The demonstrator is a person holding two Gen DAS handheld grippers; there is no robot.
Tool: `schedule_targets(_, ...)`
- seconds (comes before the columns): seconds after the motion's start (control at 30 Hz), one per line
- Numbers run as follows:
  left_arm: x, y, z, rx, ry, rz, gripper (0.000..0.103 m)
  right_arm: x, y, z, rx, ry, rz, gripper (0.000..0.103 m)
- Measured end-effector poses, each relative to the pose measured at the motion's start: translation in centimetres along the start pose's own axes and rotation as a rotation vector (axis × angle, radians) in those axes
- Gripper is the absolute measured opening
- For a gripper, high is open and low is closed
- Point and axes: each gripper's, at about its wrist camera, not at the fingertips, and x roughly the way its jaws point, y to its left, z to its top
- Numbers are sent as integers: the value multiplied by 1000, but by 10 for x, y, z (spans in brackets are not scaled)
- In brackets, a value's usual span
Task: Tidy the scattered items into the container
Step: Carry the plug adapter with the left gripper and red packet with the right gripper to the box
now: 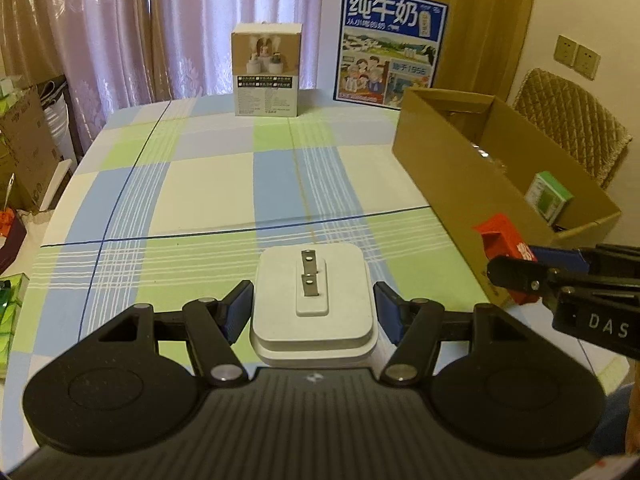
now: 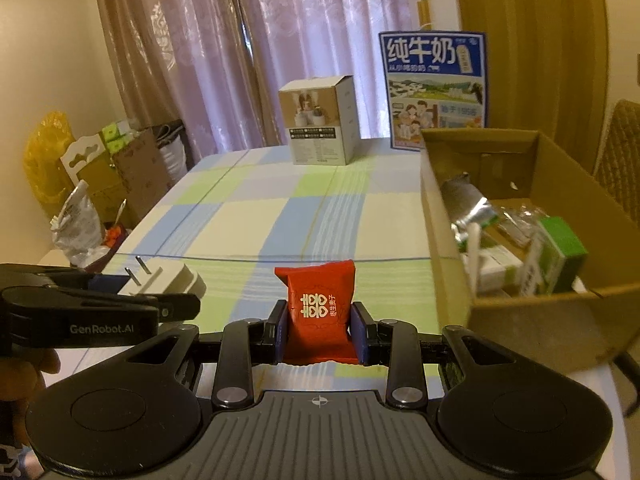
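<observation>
Holding: my left gripper [image 1: 314,308] clamped a white plug adapter [image 1: 314,304], above the table [image 1: 200,184];
Right gripper [image 2: 319,326]: closed on a red packet [image 2: 319,308];
Cardboard box [image 2: 532,320]: just right, already holding cartons.

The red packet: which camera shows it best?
The right wrist view. There the red packet sits dead centre, clamped in the right tongs, its printed front fully facing the camera. The left wrist view catches only a slice of it at the right edge, partly hidden behind those tongs.
</observation>
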Motion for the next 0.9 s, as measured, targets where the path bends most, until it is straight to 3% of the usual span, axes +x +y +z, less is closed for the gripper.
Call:
schedule_targets(0.43, -46, -41, -21, 26, -7, -26, 60, -58, -12, -8, 30, -49, -24, 29)
schedule_targets(0.9, -56, -78, -23, 71, -4, -70, 60, -91, -51, -18, 91, -79, -95, 29)
